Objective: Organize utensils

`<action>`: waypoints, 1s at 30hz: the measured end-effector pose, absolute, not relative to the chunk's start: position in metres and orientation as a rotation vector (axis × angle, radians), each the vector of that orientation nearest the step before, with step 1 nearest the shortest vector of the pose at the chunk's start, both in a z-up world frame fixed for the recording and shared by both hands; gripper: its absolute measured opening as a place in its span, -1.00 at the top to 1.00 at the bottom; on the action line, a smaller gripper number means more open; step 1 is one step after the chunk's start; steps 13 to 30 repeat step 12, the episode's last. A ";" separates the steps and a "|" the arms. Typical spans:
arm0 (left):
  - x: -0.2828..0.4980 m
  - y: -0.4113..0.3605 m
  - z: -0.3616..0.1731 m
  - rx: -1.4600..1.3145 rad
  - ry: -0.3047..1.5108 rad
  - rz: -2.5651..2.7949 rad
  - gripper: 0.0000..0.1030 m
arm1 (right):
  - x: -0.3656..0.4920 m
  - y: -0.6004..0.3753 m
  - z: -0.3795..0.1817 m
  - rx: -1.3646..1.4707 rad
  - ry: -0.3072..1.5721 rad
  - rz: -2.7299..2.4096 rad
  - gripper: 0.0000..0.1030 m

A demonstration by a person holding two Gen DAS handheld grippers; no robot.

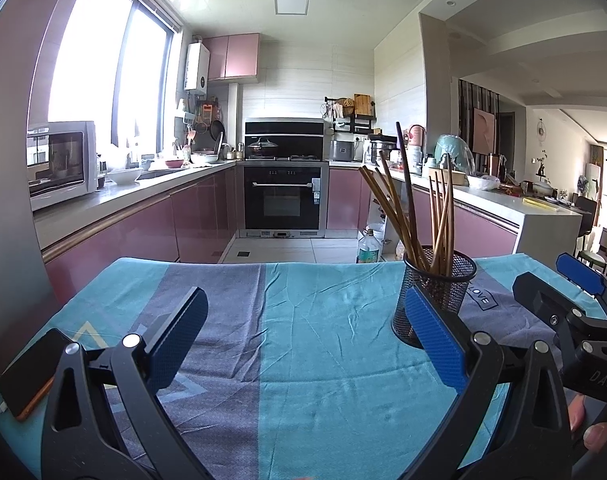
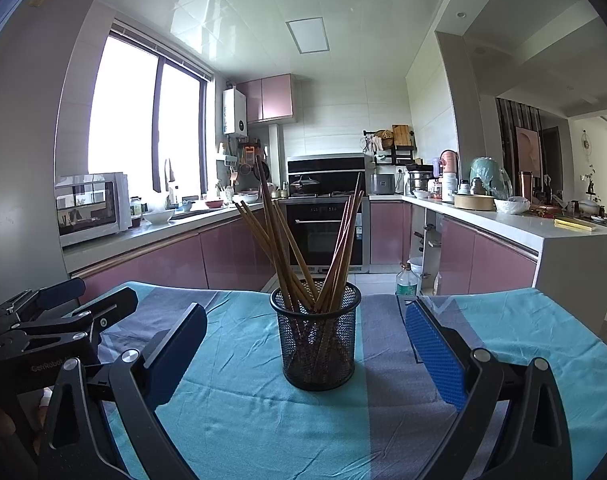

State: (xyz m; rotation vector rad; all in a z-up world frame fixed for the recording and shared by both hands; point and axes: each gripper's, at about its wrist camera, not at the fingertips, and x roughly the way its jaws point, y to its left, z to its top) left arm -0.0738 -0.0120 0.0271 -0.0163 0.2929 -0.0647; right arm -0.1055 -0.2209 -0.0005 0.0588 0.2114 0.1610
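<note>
A black mesh cup stands upright on a table under a teal and grey cloth. Several brown chopsticks lean out of it in two bunches. My right gripper is open, its blue pads wide apart on either side of the cup, a little nearer to me than it. In the left wrist view the cup with the chopsticks stands at the right, partly behind my right blue pad. My left gripper is open over bare cloth, holding nothing.
A dark phone with a white cable lies at the cloth's left edge. The right gripper's black frame shows at the right of the left wrist view. Behind the table lie the kitchen floor, pink cabinets, an oven and a bottle.
</note>
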 end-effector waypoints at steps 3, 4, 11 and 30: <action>-0.070 -0.008 0.025 -0.037 0.324 -0.066 -0.89 | -0.104 -0.226 -0.001 0.054 0.220 0.154 -0.87; -0.069 -0.006 0.025 -0.041 0.332 -0.060 -0.89 | -0.103 -0.229 -0.001 0.048 0.227 0.145 -0.87; -0.044 0.026 0.014 -0.052 0.437 -0.007 -0.89 | -0.050 -0.322 -0.022 0.067 0.508 -0.067 -0.87; -0.039 0.032 0.012 -0.057 0.457 0.001 -0.89 | -0.040 -0.338 -0.028 0.056 0.558 -0.120 -0.87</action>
